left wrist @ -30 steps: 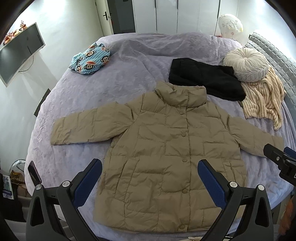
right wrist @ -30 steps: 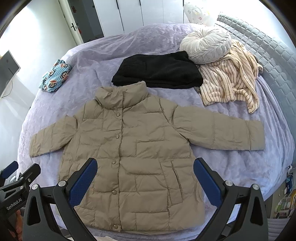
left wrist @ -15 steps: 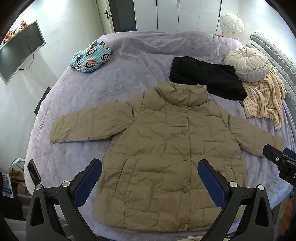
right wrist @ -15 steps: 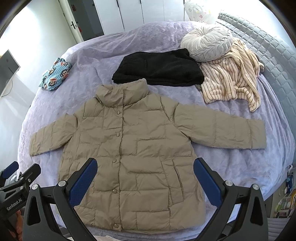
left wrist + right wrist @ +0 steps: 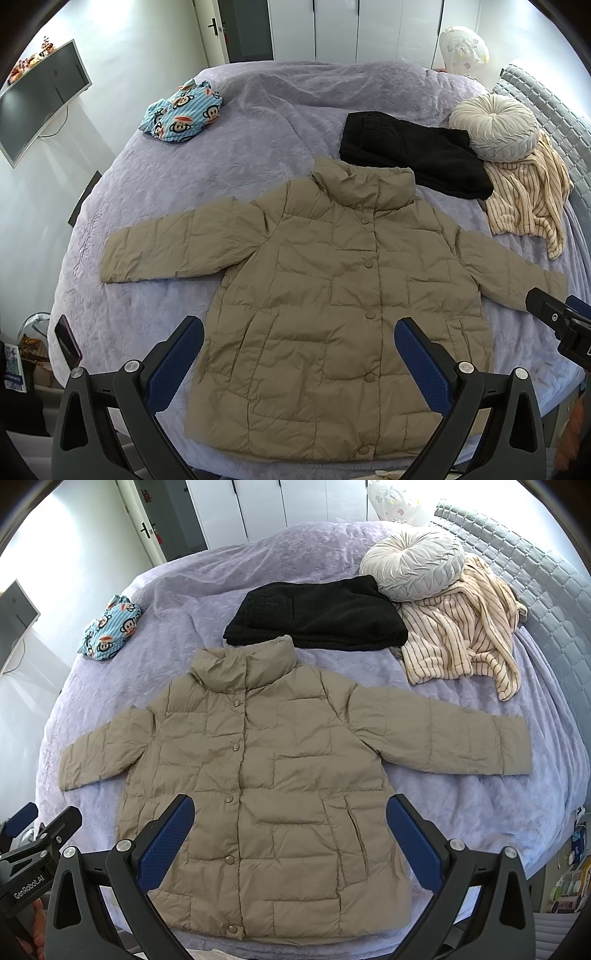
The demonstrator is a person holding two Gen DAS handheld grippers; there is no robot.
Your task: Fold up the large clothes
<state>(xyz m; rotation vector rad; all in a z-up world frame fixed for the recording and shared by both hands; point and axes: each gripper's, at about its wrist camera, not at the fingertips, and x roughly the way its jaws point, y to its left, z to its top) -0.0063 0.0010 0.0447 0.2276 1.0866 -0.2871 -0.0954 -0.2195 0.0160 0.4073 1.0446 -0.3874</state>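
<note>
A tan quilted puffer jacket [image 5: 332, 288] [image 5: 273, 786] lies flat and buttoned on the lavender bedspread [image 5: 258, 129], collar at the far side, both sleeves spread out. My left gripper [image 5: 299, 354] hovers open above the jacket's lower hem, its blue pads wide apart and holding nothing. Over the same lower part of the jacket my right gripper [image 5: 290, 832] is open and empty too. The right gripper's black body [image 5: 557, 325] shows at the right edge of the left wrist view, and the left gripper's body [image 5: 33, 845] at the lower left of the right wrist view.
Beyond the collar lies a folded black garment [image 5: 413, 155] [image 5: 317, 616]. A cream striped garment [image 5: 461, 635] and a round pleated cushion [image 5: 413, 565] sit at the far right by the grey headboard [image 5: 535, 572]. A blue cartoon-print cloth [image 5: 183, 114] lies far left. A monitor [image 5: 37, 99] hangs on the left wall.
Both wrist views have shifted slightly, so the jacket and bed sit a little lower in frame. The jacket itself has not moved, and both grippers stay open.
</note>
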